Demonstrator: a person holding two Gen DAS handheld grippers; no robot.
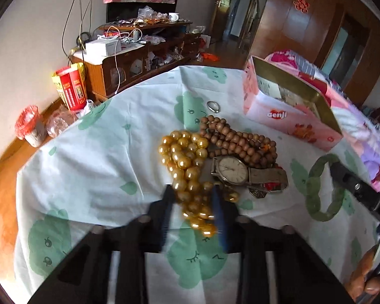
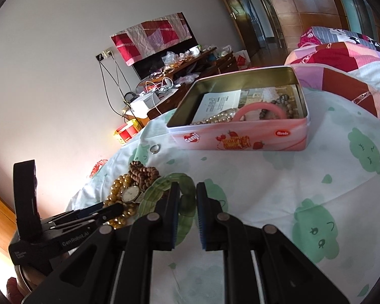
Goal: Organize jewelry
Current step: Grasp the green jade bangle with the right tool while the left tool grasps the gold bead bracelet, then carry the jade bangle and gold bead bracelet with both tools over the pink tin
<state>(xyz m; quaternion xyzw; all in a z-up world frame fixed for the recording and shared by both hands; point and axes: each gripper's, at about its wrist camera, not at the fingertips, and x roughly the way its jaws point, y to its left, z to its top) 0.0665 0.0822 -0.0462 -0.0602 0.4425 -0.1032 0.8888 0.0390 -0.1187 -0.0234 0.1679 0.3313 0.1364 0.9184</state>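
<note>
Left wrist view shows the left gripper (image 1: 193, 202) pinching the yellow bead necklace (image 1: 187, 162) near the bed's near edge, pads either side of the strand. It looks heavy, glossy and slippery, and will sag and swing, so a hold across several bunched beads seems safest. Beside it lie one wooden bead strand (image 1: 236, 140), one wristwatch (image 1: 243, 173) and one silver ring (image 1: 213, 106) farther back. The right gripper (image 2: 187, 205) is pressed together on one green jade bangle (image 2: 164, 195), stiff, smooth and likely brittle; its band is the place to grip. One pink tin (image 2: 240, 136), open, stands toward the bed's far right edge, holding pearls and a pink bangle.
</note>
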